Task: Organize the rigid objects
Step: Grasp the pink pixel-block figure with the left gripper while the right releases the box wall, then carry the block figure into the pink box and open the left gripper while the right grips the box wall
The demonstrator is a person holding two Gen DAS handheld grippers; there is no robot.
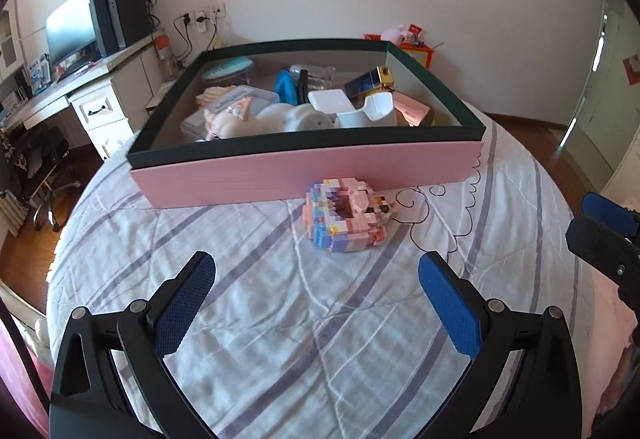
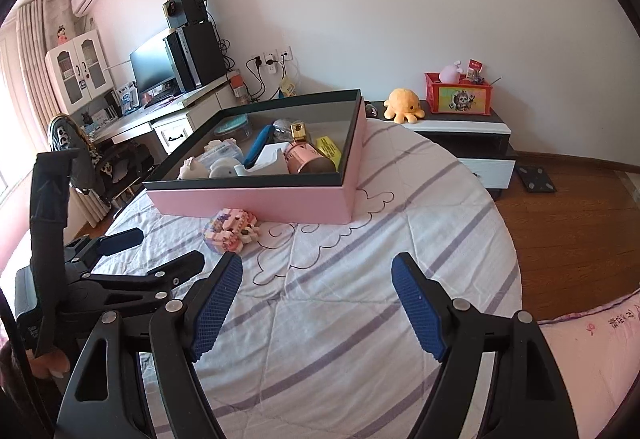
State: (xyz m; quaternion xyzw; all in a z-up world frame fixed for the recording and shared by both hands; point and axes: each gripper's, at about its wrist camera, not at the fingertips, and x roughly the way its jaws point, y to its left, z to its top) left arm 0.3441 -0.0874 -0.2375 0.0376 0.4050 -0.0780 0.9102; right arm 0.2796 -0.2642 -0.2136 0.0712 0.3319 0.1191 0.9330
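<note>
Pink brick toy (image 1: 347, 215) sits on the quilt (image 1: 280, 319) touching the box (image 1: 304, 171) front; both grippers, left (image 1: 316, 303) and right (image 2: 318, 305), spread apart, empty.

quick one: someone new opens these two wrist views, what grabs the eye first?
The big pink box with the dark rim, mid-bed and crammed with oddments. Next, the pastel brick-built toy lying alone on the striped quilt, just in front of the box's near wall. Both the left gripper and the right gripper hang open and empty.
</note>
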